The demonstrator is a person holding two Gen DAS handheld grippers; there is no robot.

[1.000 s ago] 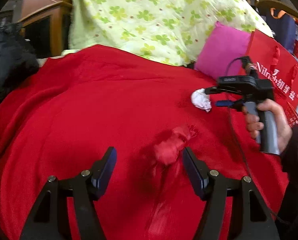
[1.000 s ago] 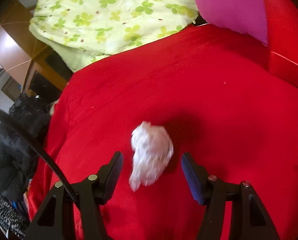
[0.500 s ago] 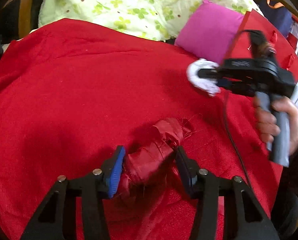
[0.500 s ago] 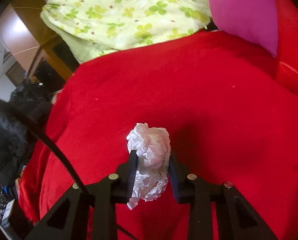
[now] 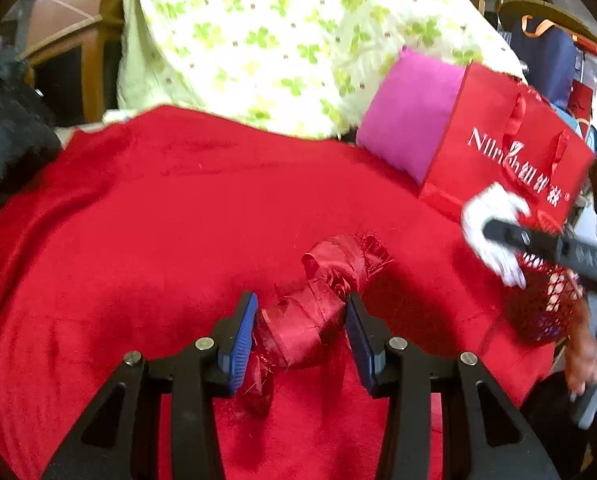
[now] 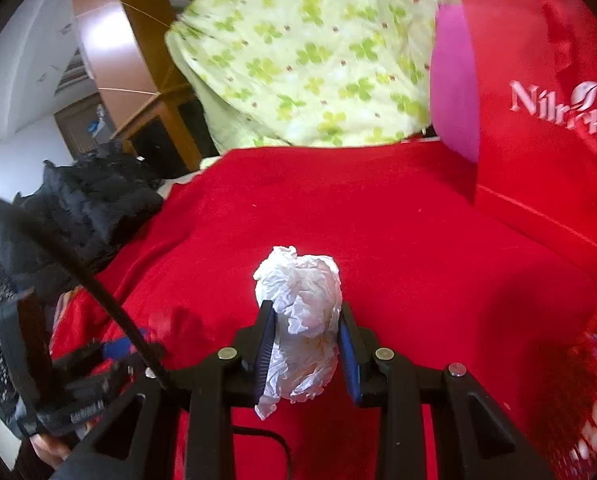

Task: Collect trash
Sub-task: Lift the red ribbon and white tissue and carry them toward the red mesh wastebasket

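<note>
A crumpled red fabric scrap (image 5: 338, 264) sticks up between the blue pads of my left gripper (image 5: 301, 310). The jaws are closing and both pads press on it, just above the red blanket (image 5: 158, 220). My right gripper (image 6: 306, 312) is shut on a white crumpled paper ball (image 6: 298, 276), held clear of the blanket. In the left wrist view the paper ball (image 5: 490, 220) and the right gripper's black body are blurred at the right, by a red mesh bag (image 5: 546, 304). A red paper bag (image 5: 510, 148) with white lettering stands behind them.
A pink pillow (image 5: 410, 124) leans beside the red paper bag, under a green floral quilt (image 5: 278, 40) at the back. Dark clothing (image 6: 86, 200) is piled at the blanket's left edge. A black cable (image 6: 78, 264) runs across the right wrist view.
My left gripper closed around the red fabric scrap and raised it. My right gripper shut on the paper ball and carried it up and right, near the red bags.
</note>
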